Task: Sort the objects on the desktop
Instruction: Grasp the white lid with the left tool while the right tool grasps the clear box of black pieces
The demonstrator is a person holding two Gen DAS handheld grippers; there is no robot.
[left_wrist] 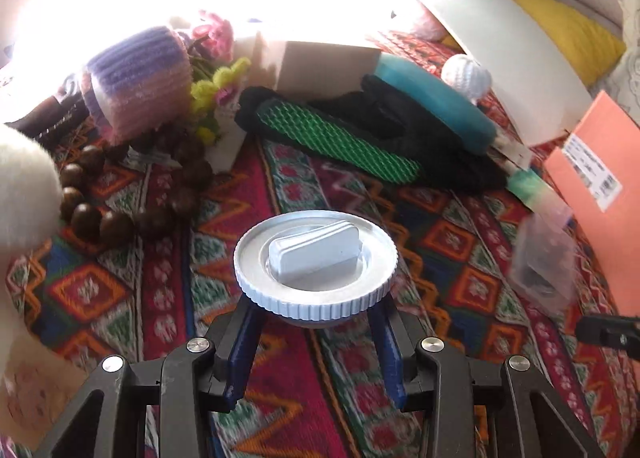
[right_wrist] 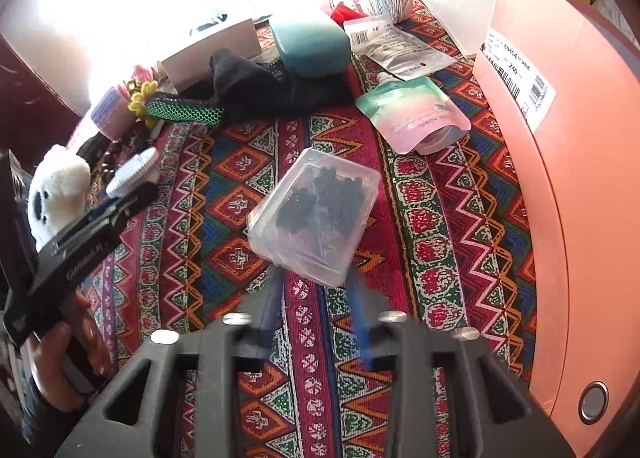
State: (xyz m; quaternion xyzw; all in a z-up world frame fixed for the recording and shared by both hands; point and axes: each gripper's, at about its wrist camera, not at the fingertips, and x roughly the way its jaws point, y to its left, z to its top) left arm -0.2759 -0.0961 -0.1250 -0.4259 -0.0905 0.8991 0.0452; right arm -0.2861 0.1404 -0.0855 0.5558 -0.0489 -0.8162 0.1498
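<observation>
A white round container (left_wrist: pixel 316 258) with a ribbed rim and a raised handle on top sits between the blue fingers (left_wrist: pixel 244 330) of my left gripper (left_wrist: pixel 316 310), which is shut on its sides just above the patterned cloth (left_wrist: pixel 160 290). In the right wrist view that container (right_wrist: pixel 134 174) shows at the far left. A clear plastic box (right_wrist: pixel 316 218) of small black pieces is tilted and blurred. Its near end lies between the blurred blue fingers (right_wrist: pixel 360 306) of my right gripper (right_wrist: pixel 316 278), which grips it. The box (left_wrist: pixel 544 262) also appears at the right of the left wrist view.
A salmon carton (right_wrist: pixel 580 218) walls the right side. At the back lie a black glove with green mesh (left_wrist: pixel 340 138), a teal case (right_wrist: pixel 308 44), a pastel pouch (right_wrist: pixel 416 114), wooden beads (left_wrist: pixel 120 218) and a knitted purple-pink item (left_wrist: pixel 140 78). A white plush bear (right_wrist: pixel 60 190) sits left.
</observation>
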